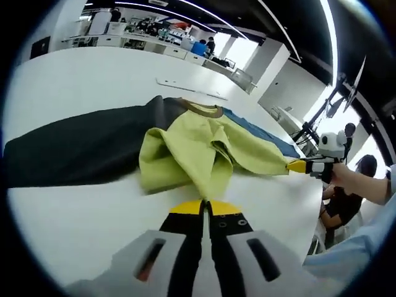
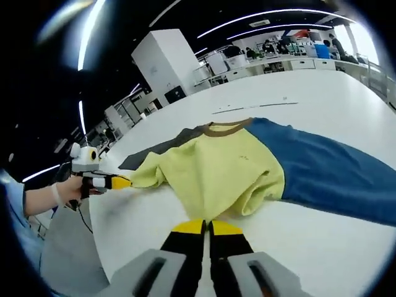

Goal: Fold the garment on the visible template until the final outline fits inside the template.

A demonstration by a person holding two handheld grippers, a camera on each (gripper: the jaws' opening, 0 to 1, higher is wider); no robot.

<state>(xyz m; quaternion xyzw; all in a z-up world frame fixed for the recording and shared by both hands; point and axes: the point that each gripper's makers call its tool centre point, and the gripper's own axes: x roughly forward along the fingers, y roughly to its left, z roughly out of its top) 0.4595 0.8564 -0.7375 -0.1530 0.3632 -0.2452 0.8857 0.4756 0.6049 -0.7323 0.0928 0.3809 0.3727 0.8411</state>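
Garment (image 1: 204,148) is lying bunched on the white table (image 1: 80,229); we are keeping both grippers' jaws closed, gripping nothing.

Bright, even light from ceiling strip lamps (image 2: 272,18) and windows (image 1: 346,117); the white table (image 1: 74,216) glares mildly, shadows are soft, and fisheye bending blurs the edges.

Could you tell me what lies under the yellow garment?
The yellow garment lies over a dark panel on one side and a blue panel on the other, on the white table. Whatever sits beneath its middle is covered.
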